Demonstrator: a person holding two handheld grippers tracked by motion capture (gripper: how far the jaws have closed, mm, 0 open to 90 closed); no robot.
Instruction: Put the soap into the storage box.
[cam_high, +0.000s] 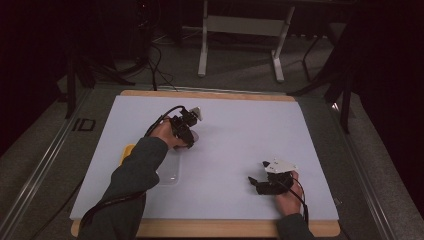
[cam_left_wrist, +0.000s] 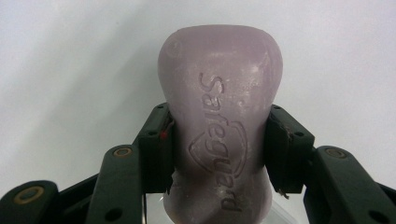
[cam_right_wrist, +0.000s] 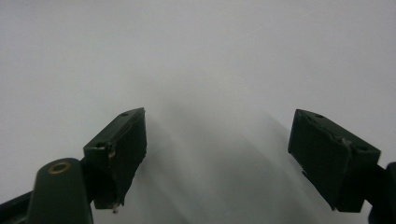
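Observation:
A pale purple bar of soap (cam_left_wrist: 219, 121), stamped "Safeguard", sits clamped between the black jaws of my left gripper (cam_left_wrist: 218, 149). In the high view that left gripper (cam_high: 186, 134) is held over the white board (cam_high: 240, 125) left of centre, the soap (cam_high: 194, 136) just showing at its tip. My right gripper (cam_high: 256, 181) rests low near the board's front right, pointing left. Its jaws (cam_right_wrist: 219, 154) stand wide apart with only white surface between them.
A clear plastic tray (cam_high: 169, 170) lies on the board below my left forearm, with a yellow object (cam_high: 128, 153) at its left edge. A glimpse of clear plastic (cam_left_wrist: 280, 215) sits under the soap. Dark floor, cables and table legs (cam_high: 240, 45) lie beyond the board.

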